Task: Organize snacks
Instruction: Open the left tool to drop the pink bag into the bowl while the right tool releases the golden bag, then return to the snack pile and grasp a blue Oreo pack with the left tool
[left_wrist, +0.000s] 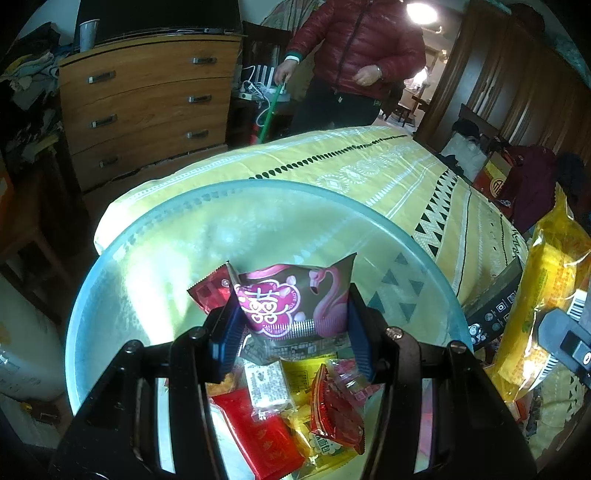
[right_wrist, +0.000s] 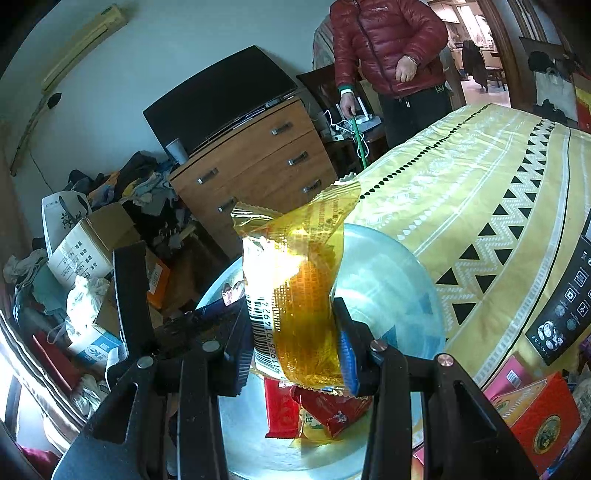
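Observation:
My left gripper (left_wrist: 293, 317) is shut on a dark pink snack packet with a flamingo print (left_wrist: 295, 301), held above a large glass bowl (left_wrist: 155, 229). Several small red, yellow and white snack packets (left_wrist: 288, 417) lie in the bowl beneath it. My right gripper (right_wrist: 295, 332) is shut on a tall yellow-orange snack bag with a barcode (right_wrist: 295, 280), upright over the same glass bowl (right_wrist: 388, 280), where red and yellow packets (right_wrist: 314, 413) lie. In the left wrist view that yellow bag (left_wrist: 546, 295) and the right gripper stand at the right edge.
The bowl rests on a yellow patterned tablecloth (left_wrist: 369, 173). A black device box (right_wrist: 565, 306) and a red box (right_wrist: 535, 421) sit at the right. A person in a red jacket (left_wrist: 358, 40) stands beyond the table holding a green stick. A wooden dresser (left_wrist: 147, 99) and clutter lie left.

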